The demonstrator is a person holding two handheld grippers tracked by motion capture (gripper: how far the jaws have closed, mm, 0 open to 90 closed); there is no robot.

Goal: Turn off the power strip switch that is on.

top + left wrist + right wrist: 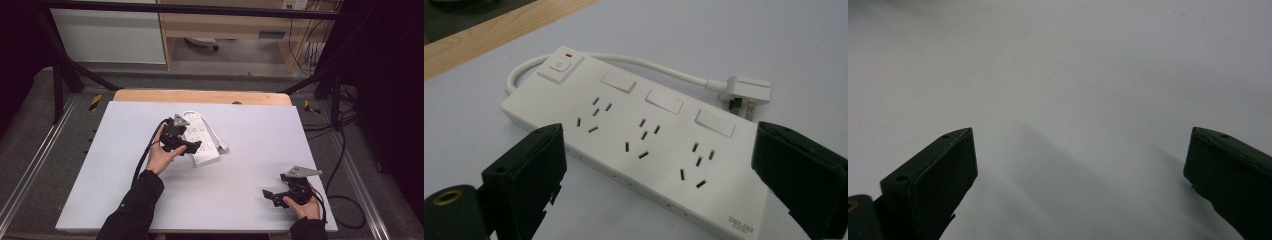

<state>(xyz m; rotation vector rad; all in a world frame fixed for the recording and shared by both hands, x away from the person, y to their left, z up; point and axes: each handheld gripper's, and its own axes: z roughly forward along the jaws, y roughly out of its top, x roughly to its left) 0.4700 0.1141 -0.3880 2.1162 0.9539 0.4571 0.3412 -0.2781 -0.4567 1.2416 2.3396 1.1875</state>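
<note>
The power strip [639, 150] is approached by the released left claw [659, 175]; closure across it is judged next.

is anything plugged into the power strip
No, in the left gripper view all three socket groups on the white power strip are bare, and its own plug lies loose on the table.

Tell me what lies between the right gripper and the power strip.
Nothing: in the high view, bare white table separates the right gripper from the power strip, over which the left gripper hovers.
</note>
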